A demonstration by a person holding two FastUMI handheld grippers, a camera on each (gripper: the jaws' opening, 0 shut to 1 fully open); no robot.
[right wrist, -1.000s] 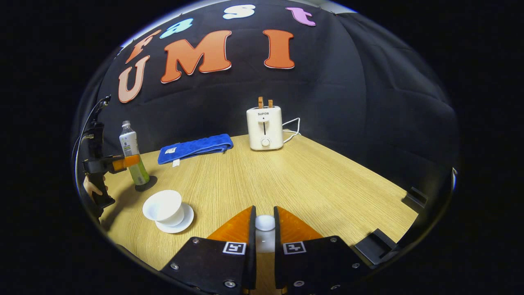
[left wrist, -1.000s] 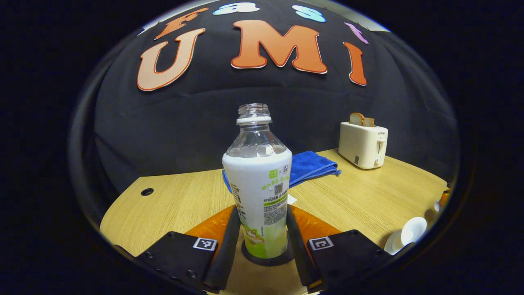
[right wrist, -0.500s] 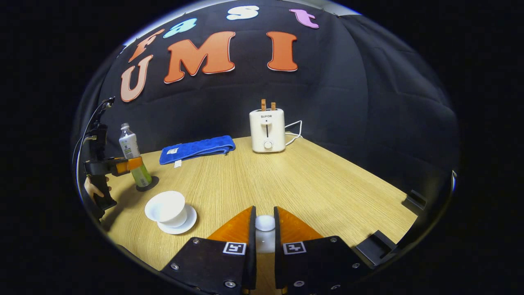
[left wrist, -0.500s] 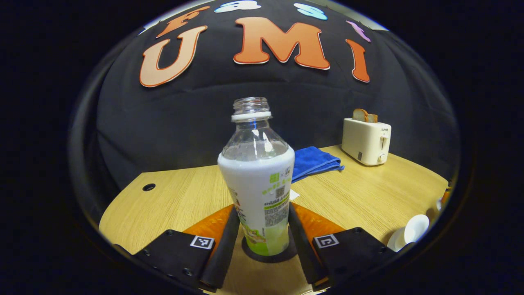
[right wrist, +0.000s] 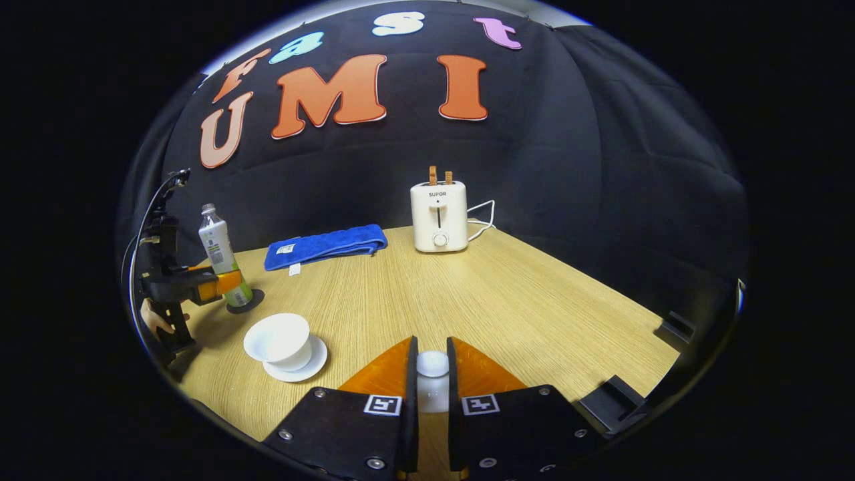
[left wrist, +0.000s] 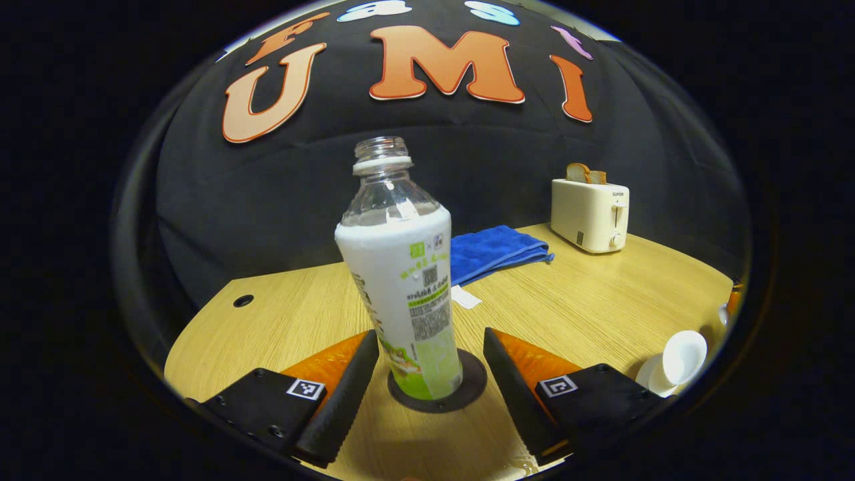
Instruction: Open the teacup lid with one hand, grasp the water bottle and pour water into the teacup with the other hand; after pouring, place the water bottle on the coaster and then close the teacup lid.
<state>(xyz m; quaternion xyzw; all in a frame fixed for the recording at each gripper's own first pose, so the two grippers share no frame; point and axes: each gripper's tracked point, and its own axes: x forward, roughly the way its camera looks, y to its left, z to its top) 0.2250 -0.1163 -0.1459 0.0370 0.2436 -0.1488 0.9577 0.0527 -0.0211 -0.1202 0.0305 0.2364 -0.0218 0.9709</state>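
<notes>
One water bottle on one coaster, left gripper fingers spread clear, right gripper pinching, probably, teacup lid

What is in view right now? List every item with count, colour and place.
water bottle: 1, clear with white-green label, uncapped, on the coaster
coaster: 1, dark, under the bottle
teacup: 1, white, uncovered, on its saucer
saucer: 1, white
lid: 1, white, in the right gripper
towel: 1, blue, at the back
toaster: 1, cream, holding toast
table: 1, light wood
left gripper: open around the bottle
right gripper: shut on lid
</notes>
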